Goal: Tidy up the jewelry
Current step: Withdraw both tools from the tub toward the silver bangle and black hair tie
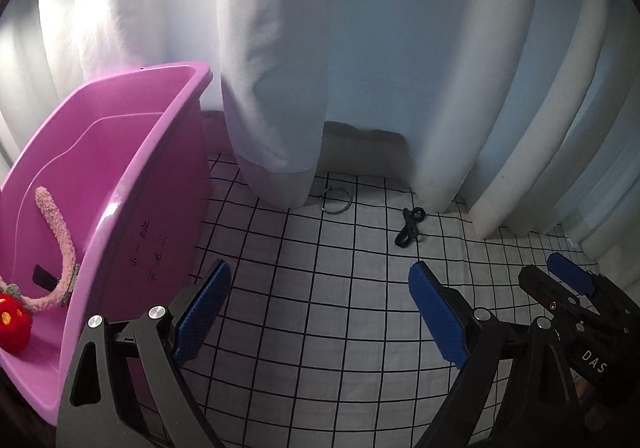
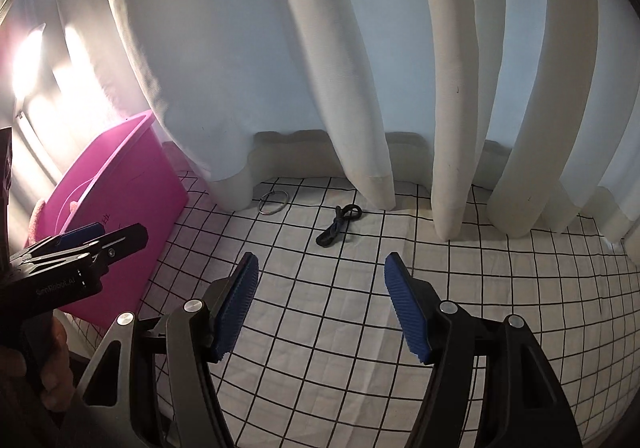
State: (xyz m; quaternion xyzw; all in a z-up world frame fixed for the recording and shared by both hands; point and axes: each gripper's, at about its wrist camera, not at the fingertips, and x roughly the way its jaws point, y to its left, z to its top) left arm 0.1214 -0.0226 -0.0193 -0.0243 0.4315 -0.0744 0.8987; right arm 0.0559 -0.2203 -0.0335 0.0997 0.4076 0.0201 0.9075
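Black hair tie (image 2: pixel 339 225) and thin metal ring (image 2: pixel 273 202) lie flat against gridded cloth (image 2: pixel 340 328); both hand-held grippers, right (image 2: pixel 320 300) and left (image 1: pixel 320 312), spread empty, may snag fabric or curtain (image 2: pixel 224 88).

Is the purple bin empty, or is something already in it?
Not empty. The purple bin holds a pink fuzzy headband and a red plush piece; a small dark item is unclear.

White curtains (image 2: pixel 340 68) hang onto a black-gridded white cloth (image 2: pixel 340 328); a low ledge, perhaps a sill (image 1: pixel 360 136), runs behind.
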